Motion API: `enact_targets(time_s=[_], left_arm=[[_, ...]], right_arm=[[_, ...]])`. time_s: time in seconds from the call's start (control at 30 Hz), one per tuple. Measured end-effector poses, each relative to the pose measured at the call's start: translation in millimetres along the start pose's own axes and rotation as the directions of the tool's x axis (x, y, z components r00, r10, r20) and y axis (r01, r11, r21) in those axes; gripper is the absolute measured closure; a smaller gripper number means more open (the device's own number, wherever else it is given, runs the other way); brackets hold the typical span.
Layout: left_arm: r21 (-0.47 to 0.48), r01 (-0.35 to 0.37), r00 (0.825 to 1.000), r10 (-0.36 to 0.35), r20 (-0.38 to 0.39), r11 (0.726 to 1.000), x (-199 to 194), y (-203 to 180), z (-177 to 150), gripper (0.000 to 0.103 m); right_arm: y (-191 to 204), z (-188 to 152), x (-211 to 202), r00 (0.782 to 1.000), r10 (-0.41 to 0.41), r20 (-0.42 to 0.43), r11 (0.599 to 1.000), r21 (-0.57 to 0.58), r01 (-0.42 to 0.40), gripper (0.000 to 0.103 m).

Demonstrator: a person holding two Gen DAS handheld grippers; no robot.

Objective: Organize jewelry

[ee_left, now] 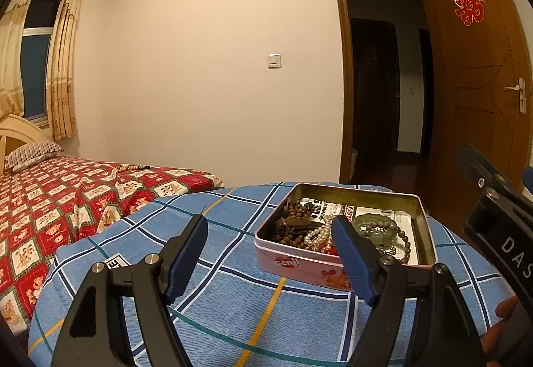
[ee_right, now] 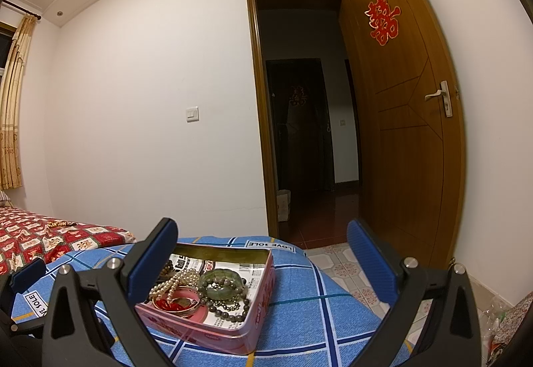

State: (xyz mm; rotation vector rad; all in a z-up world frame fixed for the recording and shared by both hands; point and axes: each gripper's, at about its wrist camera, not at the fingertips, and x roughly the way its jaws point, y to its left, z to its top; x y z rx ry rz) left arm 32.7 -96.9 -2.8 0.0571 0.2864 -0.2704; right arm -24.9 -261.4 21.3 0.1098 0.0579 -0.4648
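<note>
A pink tin box point(ee_left: 293, 262) stands open on a blue plaid cloth point(ee_left: 233, 293). It holds brown wooden beads point(ee_left: 299, 208), a pearl strand point(ee_left: 316, 235), a green jade bangle point(ee_left: 369, 223) and dark bead bracelets point(ee_left: 404, 245). My left gripper point(ee_left: 269, 227) is open and empty, just short of the tin's near left side. In the right wrist view the tin point(ee_right: 253, 330) shows the pearls point(ee_right: 173, 283), a gold bangle point(ee_right: 181, 302) and the jade bangle point(ee_right: 221, 283). My right gripper point(ee_right: 261, 233) is open and empty, above the tin's near right.
A bed with a red patterned cover point(ee_left: 50, 200) lies to the left, with a bead string point(ee_left: 131, 168) on it. A wooden door point(ee_right: 409, 133) stands open onto a dark hallway. Tiled floor point(ee_right: 346, 263) lies right of the blue cloth. The right gripper's body point(ee_left: 499, 217) shows at the right edge.
</note>
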Motion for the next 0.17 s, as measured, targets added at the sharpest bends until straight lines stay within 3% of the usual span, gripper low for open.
enact_targets(time_s=[0.17], left_arm=[[-0.014,0.009,1.0,-0.009,-0.004,1.0,1.8,3.9,0.4,0.026]], right_arm=[[0.4,0.2,3.6,1.0,-0.002,-0.01,1.0,0.002,0.002,0.0]])
